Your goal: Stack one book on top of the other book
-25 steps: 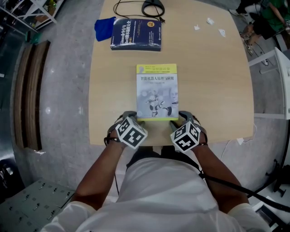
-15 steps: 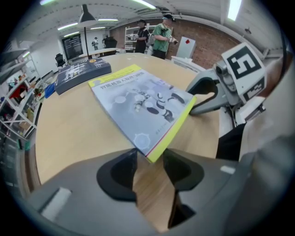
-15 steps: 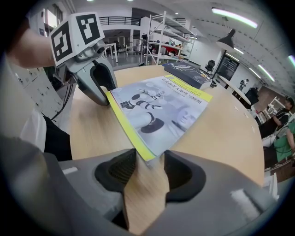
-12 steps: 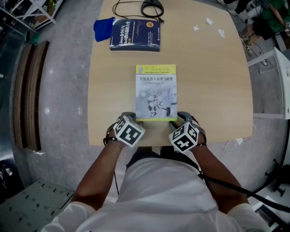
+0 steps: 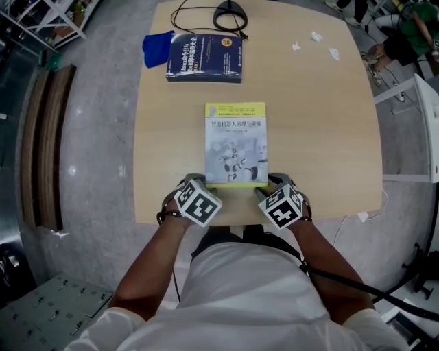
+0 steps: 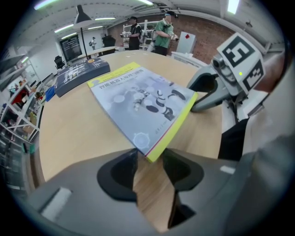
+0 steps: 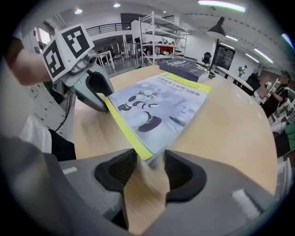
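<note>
A book with a yellow and grey cover (image 5: pixel 236 144) lies flat in the middle of the table, and a dark blue book (image 5: pixel 204 57) lies at the far end. My left gripper (image 5: pixel 201 181) stands at the yellow book's near left corner. Its jaws have just been closing, and the corner (image 6: pixel 148 150) sits between the fingertips with a gap showing, so it is open. My right gripper (image 5: pixel 273 179) is at the near right corner (image 7: pixel 150 154). Its jaws have just opened slightly around that corner, and it is open.
A blue cloth (image 5: pixel 156 46) lies beside the dark blue book, with a black cable (image 5: pixel 230 12) behind it. White scraps (image 5: pixel 315 38) lie at the far right. The table's (image 5: pixel 329 137) near edge runs just under both grippers. People stand far off in the room.
Both grippers keep their places at the yellow book's near corners. Only the head view has slid a little.
</note>
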{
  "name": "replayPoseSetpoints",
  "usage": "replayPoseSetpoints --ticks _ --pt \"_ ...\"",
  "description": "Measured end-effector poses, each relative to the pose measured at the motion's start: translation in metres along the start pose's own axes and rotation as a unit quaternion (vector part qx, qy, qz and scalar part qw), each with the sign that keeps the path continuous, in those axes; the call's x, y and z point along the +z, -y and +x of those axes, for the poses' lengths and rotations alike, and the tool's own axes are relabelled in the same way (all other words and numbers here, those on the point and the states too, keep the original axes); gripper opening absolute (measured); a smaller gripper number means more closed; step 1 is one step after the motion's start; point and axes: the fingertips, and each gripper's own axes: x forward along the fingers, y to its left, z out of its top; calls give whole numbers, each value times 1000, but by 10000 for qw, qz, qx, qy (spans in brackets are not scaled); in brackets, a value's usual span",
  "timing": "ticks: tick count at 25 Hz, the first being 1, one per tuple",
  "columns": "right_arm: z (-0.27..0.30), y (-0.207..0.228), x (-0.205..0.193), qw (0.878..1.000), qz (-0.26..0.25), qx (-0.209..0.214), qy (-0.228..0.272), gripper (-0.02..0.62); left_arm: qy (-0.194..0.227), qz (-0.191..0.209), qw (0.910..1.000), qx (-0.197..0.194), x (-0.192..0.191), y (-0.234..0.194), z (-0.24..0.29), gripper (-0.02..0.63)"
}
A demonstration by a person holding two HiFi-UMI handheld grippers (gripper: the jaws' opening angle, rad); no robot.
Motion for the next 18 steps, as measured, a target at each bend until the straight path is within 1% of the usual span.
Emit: replayPoseSetpoints --ticks 7,13,16,18 --pt "2 -2 -1 9999 -51 118 -98 195 70 -76 9999 -10 -2 1 1 189" --pt "1 0 -1 9997 -12 249 0 195 114 -101 9999 -1 0 -1 0 189" --pt "-12 7 -7 9996 92 248 88 195 135 -113 9995 257 -10 -5 -7 189" --pt "-31 18 -11 9985 388 191 341 196 267 -292 9983 431 -19 -7 -21 189"
